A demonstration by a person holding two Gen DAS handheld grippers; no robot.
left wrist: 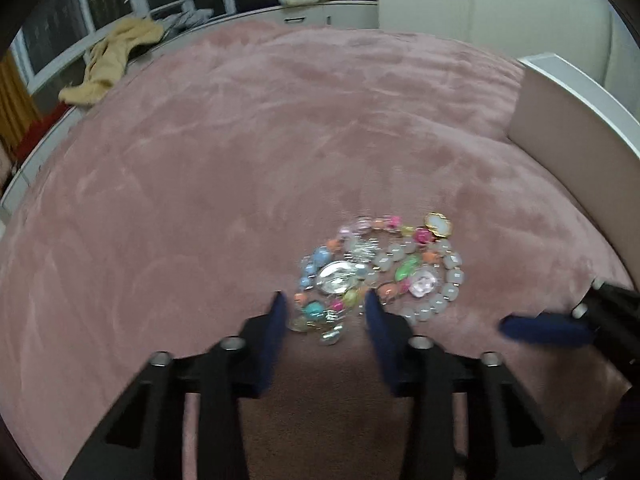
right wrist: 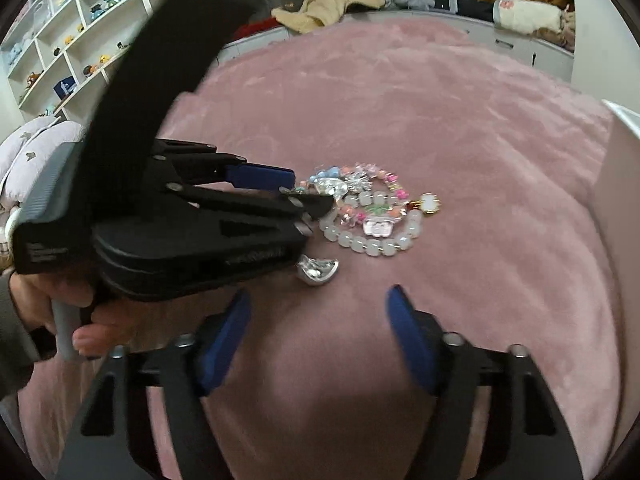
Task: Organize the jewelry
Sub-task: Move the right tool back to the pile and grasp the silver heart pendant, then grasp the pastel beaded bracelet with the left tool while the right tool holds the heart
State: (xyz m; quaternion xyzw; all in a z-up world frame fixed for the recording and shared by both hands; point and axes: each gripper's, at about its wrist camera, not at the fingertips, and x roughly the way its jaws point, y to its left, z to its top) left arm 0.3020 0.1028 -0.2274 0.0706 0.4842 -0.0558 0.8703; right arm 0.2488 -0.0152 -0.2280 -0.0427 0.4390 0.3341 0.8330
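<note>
A heap of jewelry (left wrist: pixel 376 268) lies on the pink plush bed cover (left wrist: pixel 240 152): a pale bead bracelet (left wrist: pixel 448 280), colourful bead strands, a silver oval piece (left wrist: pixel 338 278) and a gold-rimmed charm (left wrist: pixel 438 224). My left gripper (left wrist: pixel 324 304) is open, its blue fingertips at the near left edge of the heap. In the right wrist view the heap (right wrist: pixel 368 208) lies ahead, with a silver ingot-shaped piece (right wrist: pixel 318 270) apart from it. My right gripper (right wrist: pixel 318 308) is open and empty, short of the heap. The left gripper (right wrist: pixel 296 188) reaches in from the left.
A white and beige box wall (left wrist: pixel 560 120) stands at the right edge of the bed. A beige garment (left wrist: pixel 112 60) lies on the window ledge. White shelves (right wrist: pixel 72 40) with small items stand at the far left. A hand (right wrist: pixel 92 320) holds the left gripper.
</note>
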